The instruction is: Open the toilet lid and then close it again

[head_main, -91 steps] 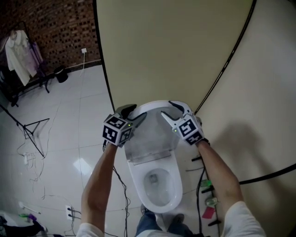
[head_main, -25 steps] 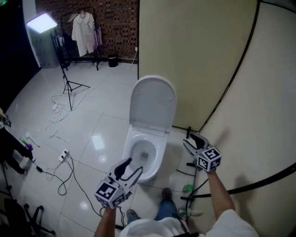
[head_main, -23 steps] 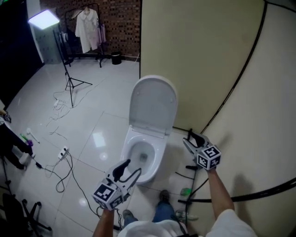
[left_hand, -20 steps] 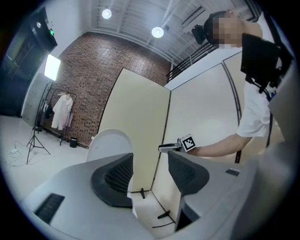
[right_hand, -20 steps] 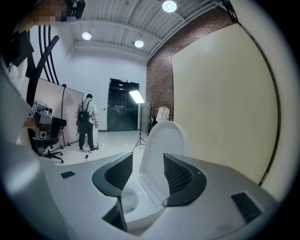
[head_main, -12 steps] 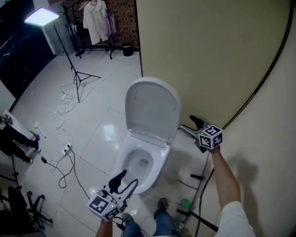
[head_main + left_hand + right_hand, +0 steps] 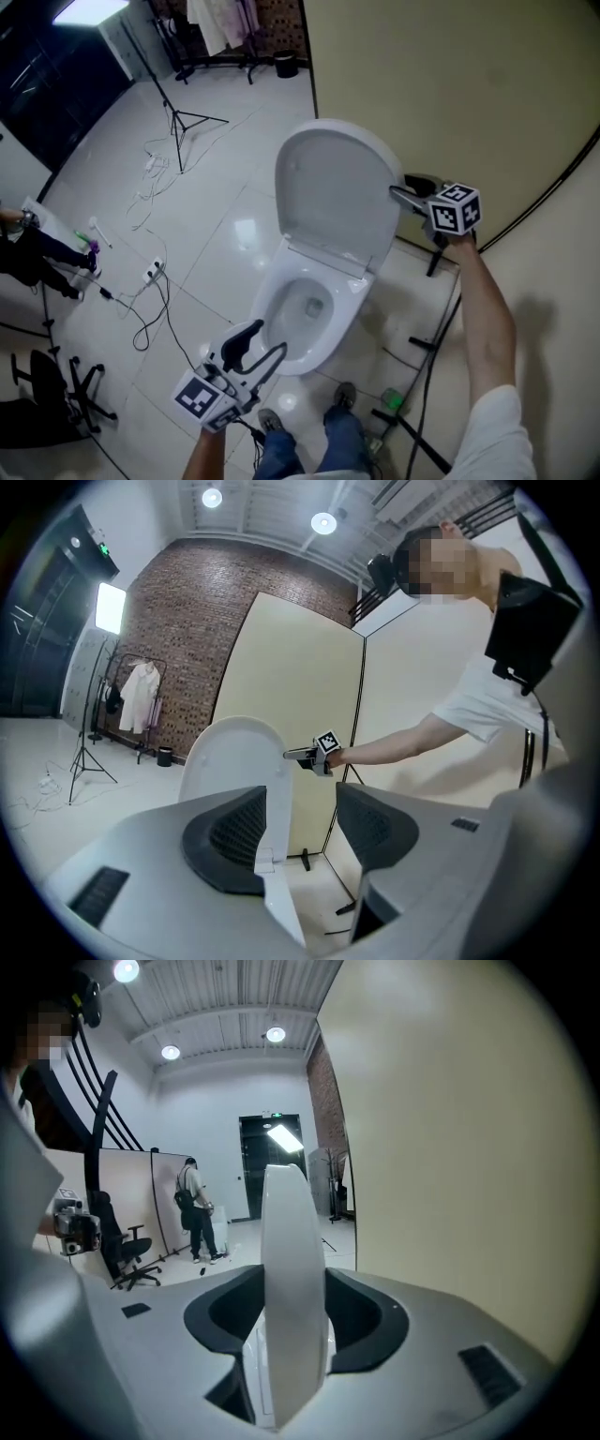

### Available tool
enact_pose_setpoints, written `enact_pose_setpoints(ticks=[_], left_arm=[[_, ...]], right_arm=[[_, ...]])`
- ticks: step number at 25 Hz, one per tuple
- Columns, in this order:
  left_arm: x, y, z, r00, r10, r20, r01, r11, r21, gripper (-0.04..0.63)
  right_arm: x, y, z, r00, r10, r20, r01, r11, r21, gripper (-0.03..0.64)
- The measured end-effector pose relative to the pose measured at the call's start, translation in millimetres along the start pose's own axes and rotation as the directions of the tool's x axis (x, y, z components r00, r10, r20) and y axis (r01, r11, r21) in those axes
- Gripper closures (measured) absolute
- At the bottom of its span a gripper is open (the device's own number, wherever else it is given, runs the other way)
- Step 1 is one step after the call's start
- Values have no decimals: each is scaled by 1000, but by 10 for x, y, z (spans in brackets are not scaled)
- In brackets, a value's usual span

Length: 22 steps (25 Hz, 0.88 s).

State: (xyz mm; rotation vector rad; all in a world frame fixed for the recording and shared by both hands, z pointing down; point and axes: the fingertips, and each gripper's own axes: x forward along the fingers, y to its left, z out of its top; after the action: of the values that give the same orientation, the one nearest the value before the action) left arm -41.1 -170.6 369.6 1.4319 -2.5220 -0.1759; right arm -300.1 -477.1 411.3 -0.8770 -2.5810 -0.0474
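Your right gripper (image 7: 399, 190) has just been closing its jaws, and they now pinch the right edge of the white plastic toilet lid (image 7: 333, 192). The lid stands raised behind the white ceramic toilet bowl (image 7: 330, 328). Your left gripper (image 7: 270, 337) hovers near the bowl's front rim, jaws spread around nothing.

- Toilet lid (image 7: 337, 187): white, smooth and oval. It is raised open and stands nearly upright from the back of the bowl, with its inner face turned over the bowl.
- Its upper right edge sits between the jaws of the right tool (image 7: 405, 189), which have just been closing onto it.
- Toilet bowl (image 7: 305, 309): white and uncovered, standing on the glossy tiled floor (image 7: 206, 234) close to a cream partition (image 7: 450, 84).
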Motion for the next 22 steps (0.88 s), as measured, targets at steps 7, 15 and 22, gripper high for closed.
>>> enact_pose_setpoints(ticks=[7,15,22], left_arm=[[-402,197,-118,999,38,-4,-38,999,26,367],[-1124,258,-512,999,23,-28,-22,999,49,367],[-1618,320,-1105,997,-8,-76,11,999,30,367]], right_arm=[[-73,633,-124,999,-39,-35,33,984,-174,416],[-292,2368,-1077,975,-213,-56,147,818,-556,417],[-190,3208,-1987,926,-376,27,275,626,-729,417]])
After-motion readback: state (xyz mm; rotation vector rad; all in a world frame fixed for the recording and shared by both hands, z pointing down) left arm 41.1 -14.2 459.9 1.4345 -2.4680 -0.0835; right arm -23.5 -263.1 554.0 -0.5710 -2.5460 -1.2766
